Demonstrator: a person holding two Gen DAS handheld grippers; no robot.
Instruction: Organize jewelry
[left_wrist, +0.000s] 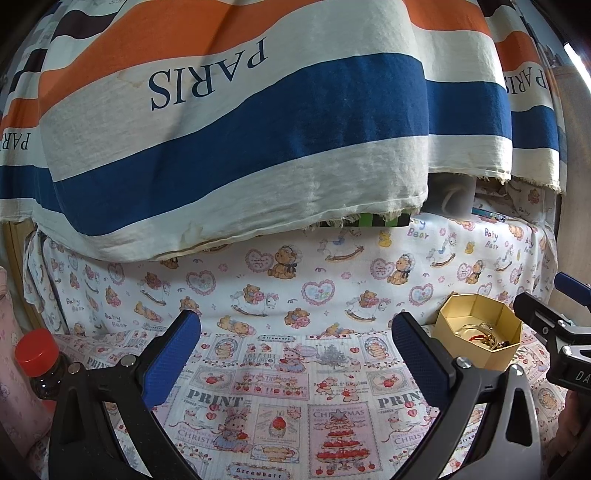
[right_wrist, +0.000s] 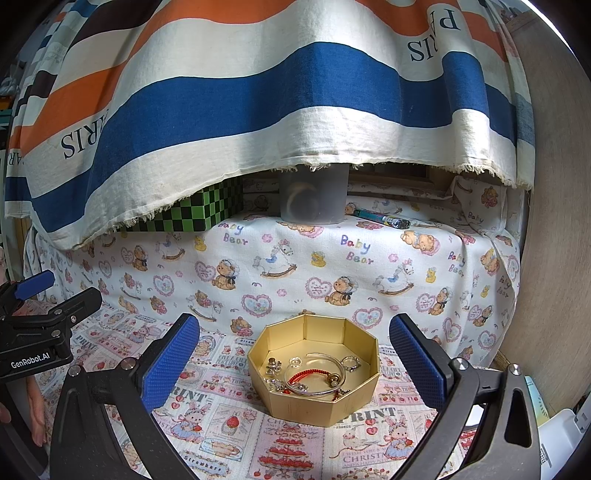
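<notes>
At twelve o'clock from your right gripper (right_wrist: 293, 365) sits the gold box (right_wrist: 291, 406) of jewelry (right_wrist: 314, 373). Both it and your left gripper (left_wrist: 295, 354) are spread wide, holding nothing.

— What do you have on the right wrist camera?

— My right gripper (right_wrist: 293, 363), blue-padded jaws spread wide, empty. Between them sits a gold octagonal cardboard box (right_wrist: 364, 397) on the pink printed tablecloth (right_wrist: 221, 417).

— Contents?

— A silver bangle (right_wrist: 320, 392), a red cord bracelet (right_wrist: 300, 376), a silver ring (right_wrist: 350, 363) and small charms.

— Anything else?

— The left gripper (right_wrist: 38, 291) at my left edge, and a green-and-black checkered box (right_wrist: 195, 212) under the striped cloth (right_wrist: 258, 92).
</notes>
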